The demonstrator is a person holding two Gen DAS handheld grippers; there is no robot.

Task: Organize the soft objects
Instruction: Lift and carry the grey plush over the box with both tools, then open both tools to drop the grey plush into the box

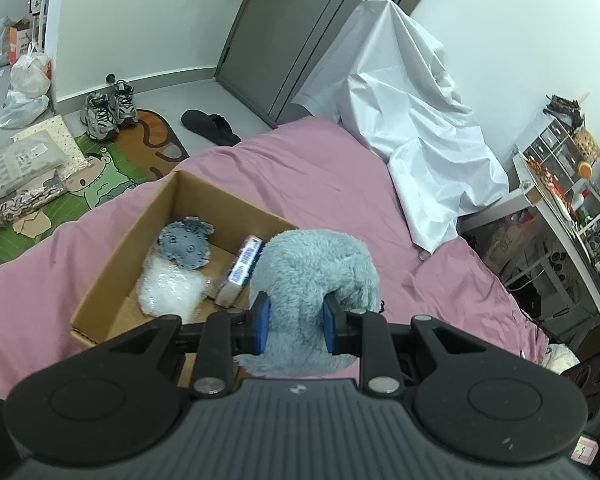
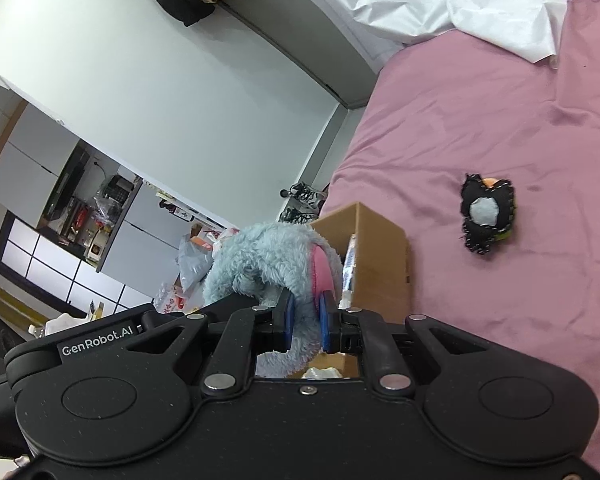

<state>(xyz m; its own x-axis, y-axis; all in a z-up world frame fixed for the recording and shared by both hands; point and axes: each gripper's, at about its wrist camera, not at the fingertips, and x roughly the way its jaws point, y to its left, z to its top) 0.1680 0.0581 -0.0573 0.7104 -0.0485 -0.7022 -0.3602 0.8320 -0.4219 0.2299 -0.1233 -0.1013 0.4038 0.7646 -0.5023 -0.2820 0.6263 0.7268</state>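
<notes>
My left gripper (image 1: 294, 322) is shut on a fluffy grey-blue plush toy (image 1: 316, 272), held just right of an open cardboard box (image 1: 112, 280) on the pink bed. My right gripper (image 2: 305, 322) is shut on the same plush toy (image 2: 260, 264), near its pink ear, above the box (image 2: 380, 256). Inside the box lie a grey felt round toy (image 1: 186, 244), a white bubbly plastic pack (image 1: 168, 286) and a blue-white packet (image 1: 242, 270). A small black felt toy (image 2: 486, 214) with a grey centre lies on the bed to the right of the box.
A crumpled white sheet (image 1: 412, 120) covers the head of the pink bed (image 1: 320, 176). On the floor are sneakers (image 1: 108, 110), a black slipper (image 1: 210, 126), a cartoon mat and bags. A cluttered shelf (image 1: 560, 184) stands right of the bed.
</notes>
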